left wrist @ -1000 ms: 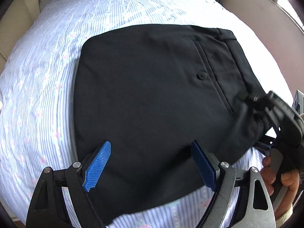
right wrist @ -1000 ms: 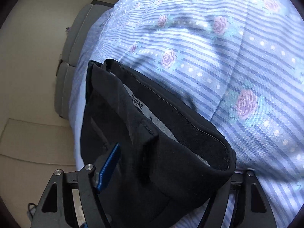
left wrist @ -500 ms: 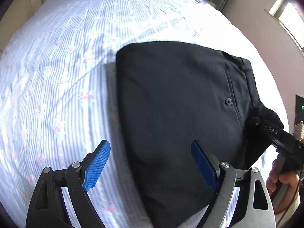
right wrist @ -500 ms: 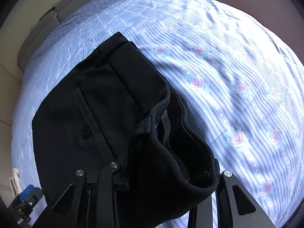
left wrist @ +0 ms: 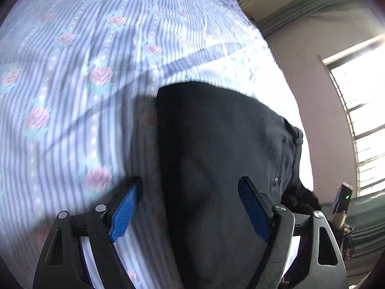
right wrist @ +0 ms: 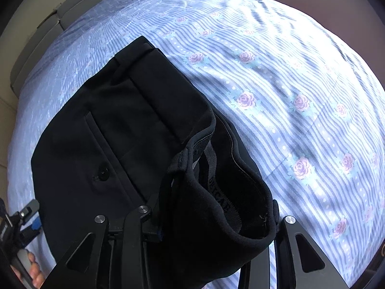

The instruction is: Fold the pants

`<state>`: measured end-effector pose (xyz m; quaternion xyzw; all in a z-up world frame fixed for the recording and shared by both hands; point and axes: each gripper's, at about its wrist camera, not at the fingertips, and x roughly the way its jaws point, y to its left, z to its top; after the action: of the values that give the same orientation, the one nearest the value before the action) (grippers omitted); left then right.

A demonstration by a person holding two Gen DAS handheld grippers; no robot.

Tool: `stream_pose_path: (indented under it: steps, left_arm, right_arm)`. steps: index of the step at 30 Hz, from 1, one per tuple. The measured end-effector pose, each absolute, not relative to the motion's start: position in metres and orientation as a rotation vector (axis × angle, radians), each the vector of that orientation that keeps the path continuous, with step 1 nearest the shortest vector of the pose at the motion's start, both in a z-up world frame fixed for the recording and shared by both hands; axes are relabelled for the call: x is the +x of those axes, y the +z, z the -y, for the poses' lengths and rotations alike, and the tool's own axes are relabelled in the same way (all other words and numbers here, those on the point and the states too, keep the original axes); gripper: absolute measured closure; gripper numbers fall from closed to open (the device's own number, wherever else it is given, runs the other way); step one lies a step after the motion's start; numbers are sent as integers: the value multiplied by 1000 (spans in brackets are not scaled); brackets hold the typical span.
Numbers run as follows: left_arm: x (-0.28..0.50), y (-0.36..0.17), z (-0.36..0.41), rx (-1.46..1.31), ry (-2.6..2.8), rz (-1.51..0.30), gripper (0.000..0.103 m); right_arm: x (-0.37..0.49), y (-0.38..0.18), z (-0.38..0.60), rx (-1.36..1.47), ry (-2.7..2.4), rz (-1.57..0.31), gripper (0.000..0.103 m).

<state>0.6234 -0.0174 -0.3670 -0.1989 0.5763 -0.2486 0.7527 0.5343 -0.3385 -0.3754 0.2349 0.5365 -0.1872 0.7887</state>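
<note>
The black pants (left wrist: 216,149) lie folded on the bed, back pocket button up (right wrist: 103,172). My left gripper (left wrist: 190,212) is open, its blue pads (left wrist: 124,214) straddling the near folded edge of the pants without gripping it. In the right wrist view the pants (right wrist: 115,125) fill the left half, and their waistband (right wrist: 216,192) bunches up over my right gripper (right wrist: 211,228). The waistband cloth hides the right fingertips, so whether they pinch it is unclear.
The bed sheet (right wrist: 288,84) is blue-striped with pink roses and spreads wide to the right and far side. A wall and bright window (left wrist: 361,108) stand right of the bed. A grey headboard (right wrist: 36,36) is at the far left. The other gripper and hand (right wrist: 21,240) show low left.
My left gripper has swung lower and closer over the pants' near folded edge. My right gripper has lifted back, so the whole folded pants show, with the waistband still bunched over it.
</note>
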Motion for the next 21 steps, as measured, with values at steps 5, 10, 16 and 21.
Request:
stream_pose_path:
  steps: [5,10,16,21]
  left_arm:
    - [651,-381,34,-528,-652,-1285,43]
    - [669,-387,48,-637,-705,-1302,45]
    - [665,-367,67,-508,-616,-1332,73]
    - [650,-321,86,-377,-614,-1298,84]
  right_arm:
    - [542,-380,334,486,-407,-1156,65]
    - [540,-382,340,509,-375,-1151,64]
    - [539,-387,356,634,-315,-1143,62]
    - [532,-364,358,643,-227,-1138,73]
